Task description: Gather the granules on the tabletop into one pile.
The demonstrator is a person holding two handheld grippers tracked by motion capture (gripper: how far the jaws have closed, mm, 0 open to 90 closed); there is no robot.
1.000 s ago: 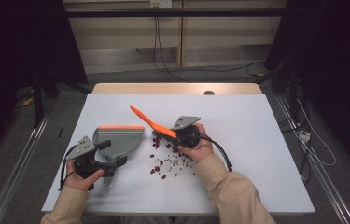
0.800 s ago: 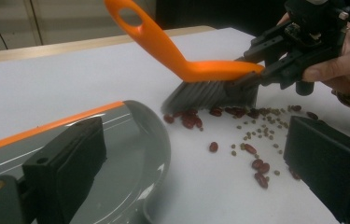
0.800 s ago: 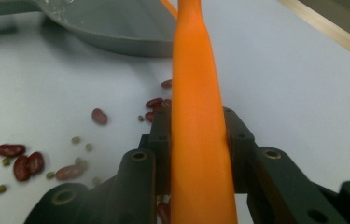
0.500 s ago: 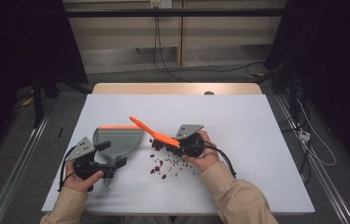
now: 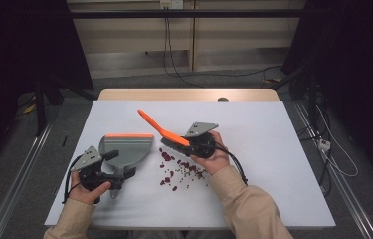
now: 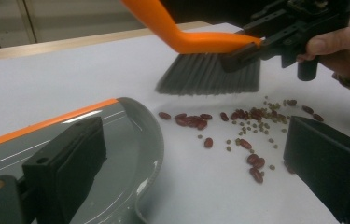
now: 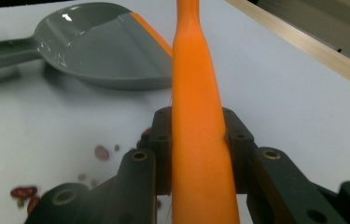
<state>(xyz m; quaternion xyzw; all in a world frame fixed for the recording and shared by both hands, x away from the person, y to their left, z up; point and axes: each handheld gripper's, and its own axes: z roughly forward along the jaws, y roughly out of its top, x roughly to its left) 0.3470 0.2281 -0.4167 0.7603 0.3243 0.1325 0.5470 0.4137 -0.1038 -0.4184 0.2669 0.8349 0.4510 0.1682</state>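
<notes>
We note beige long sleeves [image 5: 253,209], black two-jaw grippers with grey three-cornered top plates [image 5: 200,130], and black trailing cables [image 5: 236,164].

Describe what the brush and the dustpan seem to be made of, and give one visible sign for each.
Brush: the orange handle looks like moulded plastic, smooth with a dull sheen; the grey bristles look like fine synthetic fibres, though that is uncertain.
Dustpan: probably glossy grey plastic, since light glints on its curved rim; the orange front lip looks like a softer strip, perhaps rubber.

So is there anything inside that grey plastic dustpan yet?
The grey plastic dustpan with the orange front lip looks bare inside. The red beans lie beside it on the white table. Its handle end is hidden by the left gripper.
</notes>
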